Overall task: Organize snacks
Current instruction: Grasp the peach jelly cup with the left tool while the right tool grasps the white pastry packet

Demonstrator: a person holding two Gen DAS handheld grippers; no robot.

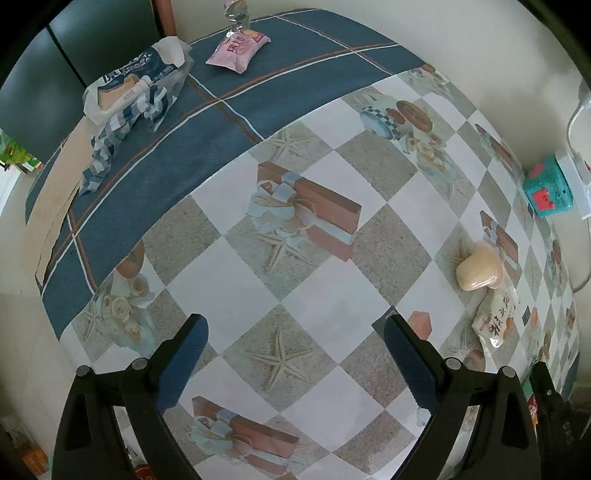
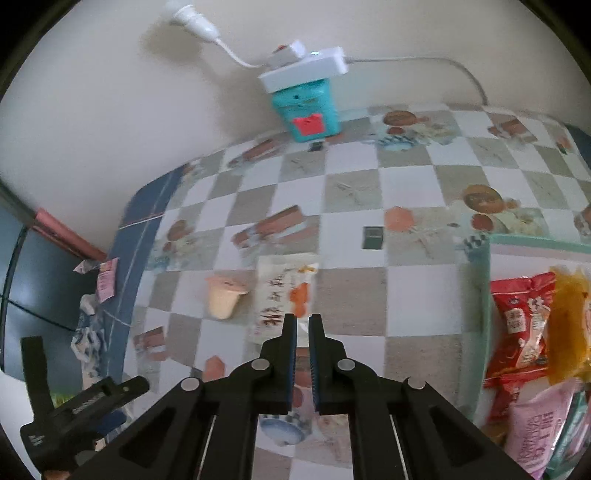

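My left gripper [image 1: 295, 332] is open and empty above the checkered tablecloth. A pink snack packet [image 1: 236, 48] and a crumpled blue-white bag [image 1: 129, 96] lie far off on the blue cloth. A beige jelly cup [image 1: 478, 267] and a white-orange packet [image 1: 495, 321] lie at the right. My right gripper [image 2: 302, 323] is nearly shut with a narrow gap, nothing between its pads, just in front of the white-orange packet [image 2: 284, 295]. The jelly cup [image 2: 223, 297] lies left of the packet. A pale green bin [image 2: 484, 332] at the right holds red, yellow and pink packets.
A teal toy box [image 2: 306, 107] with a white power strip [image 2: 303, 68] on top stands by the wall. The left gripper's body [image 2: 81, 402] shows at lower left in the right wrist view. A clear wrapper [image 1: 238, 14] stands at the table's far edge.
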